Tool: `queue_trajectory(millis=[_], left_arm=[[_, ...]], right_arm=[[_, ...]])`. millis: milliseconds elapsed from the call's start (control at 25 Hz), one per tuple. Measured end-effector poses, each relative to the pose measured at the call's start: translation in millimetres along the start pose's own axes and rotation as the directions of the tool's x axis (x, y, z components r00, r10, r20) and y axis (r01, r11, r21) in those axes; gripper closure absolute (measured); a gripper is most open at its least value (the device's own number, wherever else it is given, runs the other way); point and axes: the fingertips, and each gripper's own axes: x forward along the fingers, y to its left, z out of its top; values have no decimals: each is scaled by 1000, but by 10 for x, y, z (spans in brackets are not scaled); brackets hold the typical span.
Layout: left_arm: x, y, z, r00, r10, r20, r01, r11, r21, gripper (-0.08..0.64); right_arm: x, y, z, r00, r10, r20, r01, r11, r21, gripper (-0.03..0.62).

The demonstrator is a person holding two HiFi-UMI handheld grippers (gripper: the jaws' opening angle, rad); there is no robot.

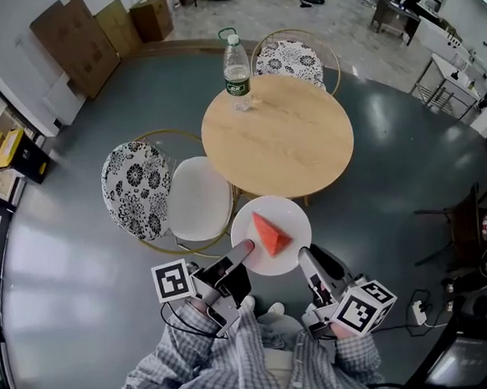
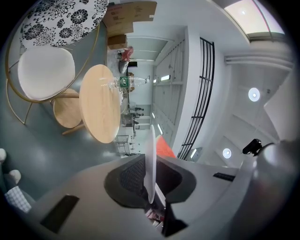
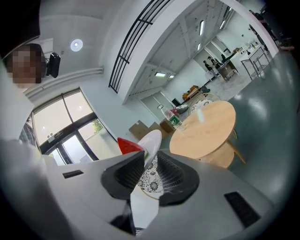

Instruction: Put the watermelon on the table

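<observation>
A red watermelon wedge (image 1: pixel 270 233) lies on a white plate (image 1: pixel 285 215) held in the air in front of the person, short of the round wooden table (image 1: pixel 281 136). My left gripper (image 1: pixel 244 250) is shut on the plate's left rim; in the left gripper view the plate (image 2: pixel 150 154) stands edge-on between the pads, with the wedge (image 2: pixel 164 146) behind it. My right gripper (image 1: pixel 306 260) is at the plate's near right rim. In the right gripper view the rim (image 3: pixel 149 143) passes between the jaws with a gap beside it, and the wedge (image 3: pixel 129 144) shows to its left.
A clear water bottle (image 1: pixel 235 64) stands at the table's far edge. A white-seated chair with a patterned back (image 1: pixel 198 197) stands left of the table, right under the plate's left side. A second patterned chair (image 1: pixel 293 58) is behind the table. Cardboard boxes (image 1: pixel 76 43) lean at the far left.
</observation>
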Motion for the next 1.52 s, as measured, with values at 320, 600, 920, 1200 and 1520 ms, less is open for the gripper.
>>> queue_trajectory(millis=[320,600,920,1200,1520], left_arm=[[-44,10,66,1000,-3,-12,3,1000,-15,520],[-126,40,110,999,1,-40,-2,1000,-26,520],[-228,69,197,997,3,-78,-5,1000,-27,520],[-224,95,229,996,14,-89,-16,1000,-23,520],[-84,119,281,998,17,-55,-18,999,-30,520]], right_arm=[[60,29,-31,1000,10,13,-10,1000,11,515],[84,94,-112,999,-10,46,9,1000,11,515],[147,170,-225,996,-30,89,28,999,18,515],[182,144,-253,995,-44,89,42,999,27,515],[266,18,-118,997,-15,77,11,998,56,515]])
